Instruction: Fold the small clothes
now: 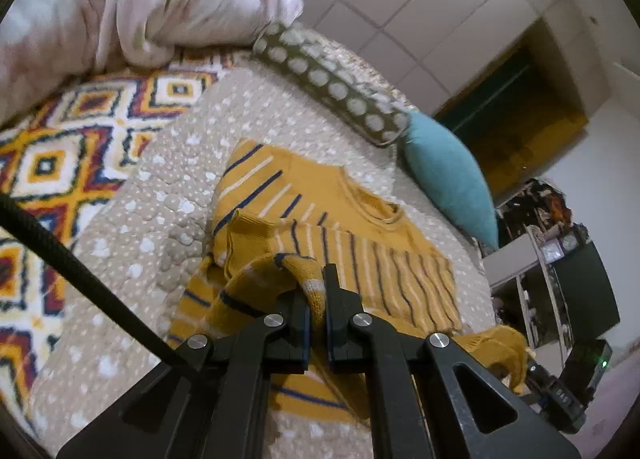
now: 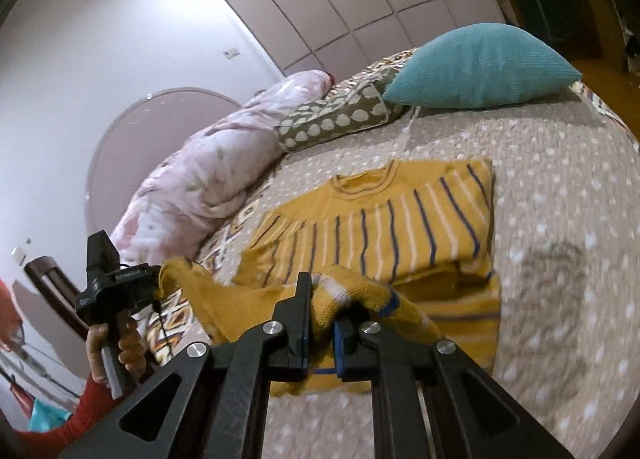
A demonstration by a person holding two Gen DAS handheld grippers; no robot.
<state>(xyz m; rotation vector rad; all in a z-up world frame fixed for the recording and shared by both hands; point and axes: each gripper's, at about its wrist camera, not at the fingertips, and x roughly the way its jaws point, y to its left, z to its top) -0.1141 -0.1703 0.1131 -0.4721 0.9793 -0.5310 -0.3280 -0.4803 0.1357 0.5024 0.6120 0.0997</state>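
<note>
Left gripper (image 1: 317, 291) clenched on the mustard striped sweater (image 1: 340, 227), right gripper (image 2: 322, 309) pinching another bunched edge, pinched fabric hiding the fingertips, sweater body at 12 o'clock on the bed (image 2: 560, 219), teal pillow (image 2: 480, 63) beyond

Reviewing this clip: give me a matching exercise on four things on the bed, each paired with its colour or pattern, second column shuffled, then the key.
Column 1
1. sweater
2. square cushion
3. long bolster
4. bunched duvet

Column 2
A. pale pink with faint floral print
B. mustard yellow with navy and white stripes
C. olive with white spots
D. plain teal

Pairs: 1-B, 2-D, 3-C, 4-A

Both the left gripper and the right gripper are clamped on the sweater's hem.
</note>
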